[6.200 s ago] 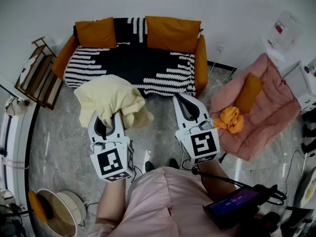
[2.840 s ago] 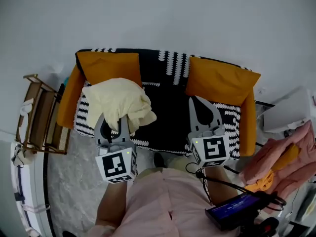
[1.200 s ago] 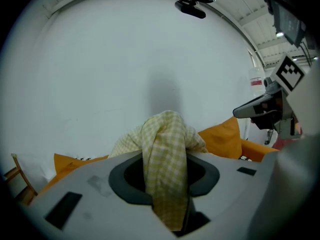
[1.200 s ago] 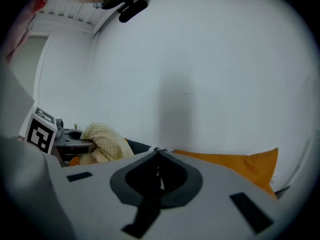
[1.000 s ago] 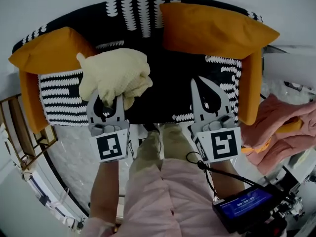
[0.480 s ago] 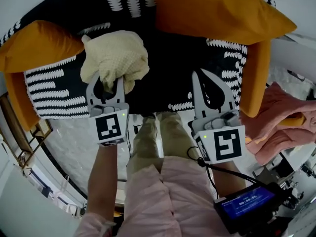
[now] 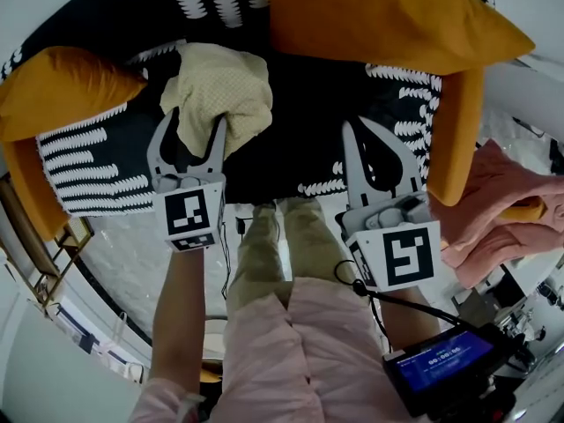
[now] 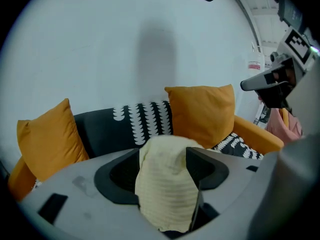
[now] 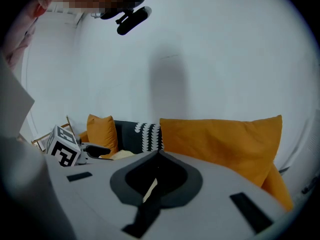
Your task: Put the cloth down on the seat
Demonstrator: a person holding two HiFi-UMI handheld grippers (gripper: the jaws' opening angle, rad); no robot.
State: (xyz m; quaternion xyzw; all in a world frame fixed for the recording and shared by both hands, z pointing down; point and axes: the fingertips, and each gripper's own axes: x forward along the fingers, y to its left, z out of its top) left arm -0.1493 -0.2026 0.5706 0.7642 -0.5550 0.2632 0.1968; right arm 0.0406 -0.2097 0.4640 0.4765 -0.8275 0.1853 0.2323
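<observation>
Left claw [image 7: 189, 122]: jaws have just been opening and now stand spread. The crumpled pale-yellow waffle-knit cloth [image 7: 225, 86] lies loose between them, bunched straight ahead of the tips over the left half of the black, white-patterned sofa seat [image 7: 300, 148]. Right claw [image 7: 354, 126]: pressed together, empty, over the seat's right half.

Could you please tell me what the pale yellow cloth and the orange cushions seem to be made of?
The cloth looks like a soft waffle-weave textile, perhaps cotton, matte: a fine grid texture shows and it drapes limply. The orange cushions look like smooth upholstery fabric, plump and without sheen; the fibre is unclear.
</observation>
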